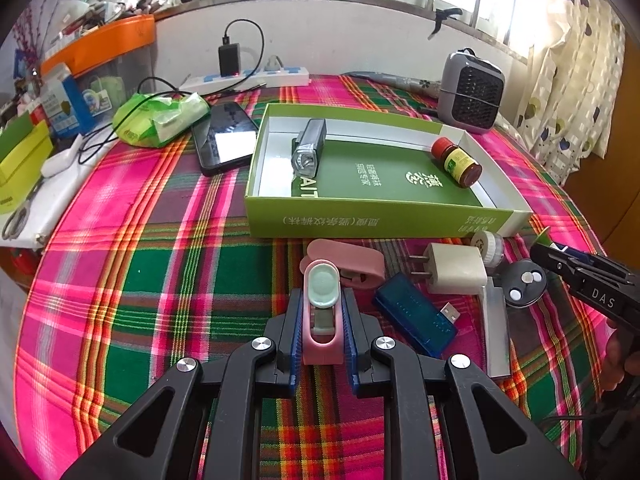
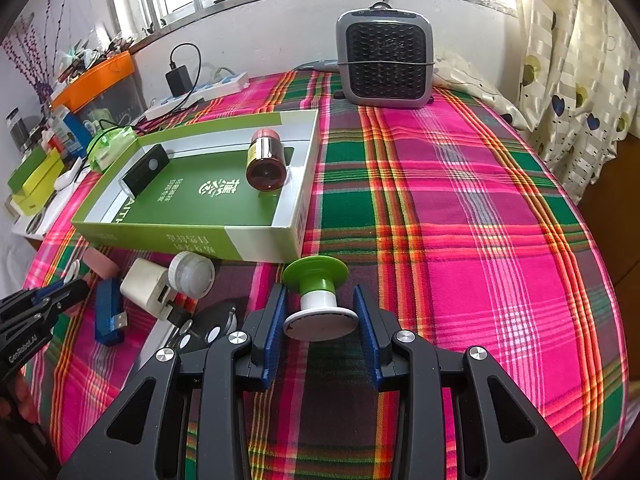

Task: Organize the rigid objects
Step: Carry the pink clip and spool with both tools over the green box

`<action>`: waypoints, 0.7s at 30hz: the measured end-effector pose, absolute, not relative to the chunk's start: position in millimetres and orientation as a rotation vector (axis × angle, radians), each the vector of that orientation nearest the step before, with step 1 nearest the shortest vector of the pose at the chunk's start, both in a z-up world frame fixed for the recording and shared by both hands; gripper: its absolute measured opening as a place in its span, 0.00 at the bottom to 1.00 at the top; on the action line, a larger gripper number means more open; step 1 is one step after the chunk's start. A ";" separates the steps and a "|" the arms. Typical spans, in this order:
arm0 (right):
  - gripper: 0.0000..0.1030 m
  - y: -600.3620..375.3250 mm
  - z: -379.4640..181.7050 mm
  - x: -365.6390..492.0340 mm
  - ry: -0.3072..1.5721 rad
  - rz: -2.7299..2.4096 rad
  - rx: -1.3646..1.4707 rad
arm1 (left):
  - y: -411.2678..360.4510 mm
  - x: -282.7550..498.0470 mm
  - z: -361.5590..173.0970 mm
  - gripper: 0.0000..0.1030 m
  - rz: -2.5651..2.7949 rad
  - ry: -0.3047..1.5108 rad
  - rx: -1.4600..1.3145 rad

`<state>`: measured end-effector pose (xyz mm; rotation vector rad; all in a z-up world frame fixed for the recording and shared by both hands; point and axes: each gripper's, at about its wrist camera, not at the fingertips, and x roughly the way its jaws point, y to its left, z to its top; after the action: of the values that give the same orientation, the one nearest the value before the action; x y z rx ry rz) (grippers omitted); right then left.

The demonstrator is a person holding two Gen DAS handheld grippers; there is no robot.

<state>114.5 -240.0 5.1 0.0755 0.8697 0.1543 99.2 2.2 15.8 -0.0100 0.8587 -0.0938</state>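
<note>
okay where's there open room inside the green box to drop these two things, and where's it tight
Inside the green box, the bare green floor between the silver flashlight and the red-capped bottle is free, as is the strip along the near wall. Outside, it is crowded along the box's front: white charger, blue USB stick, pink case.

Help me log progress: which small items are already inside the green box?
Two: the silver bike light and the red-capped bottle, lying on its side. Everything else sits outside the green box.
</note>
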 end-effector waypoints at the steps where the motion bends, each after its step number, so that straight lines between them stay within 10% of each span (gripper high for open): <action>1: 0.34 -240.1 5.2 114.4 0.869 0.155 0.075 | 1.9 98.7 16.8 0.16 -0.095 0.857 -0.010; 21: 0.34 -234.9 35.8 103.9 0.787 0.165 0.036 | 2.2 88.7 54.0 0.16 -0.116 0.769 0.003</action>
<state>103.9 -234.9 35.8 0.0363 0.7870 0.1653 88.7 2.2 54.0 0.0026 0.7687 -0.1162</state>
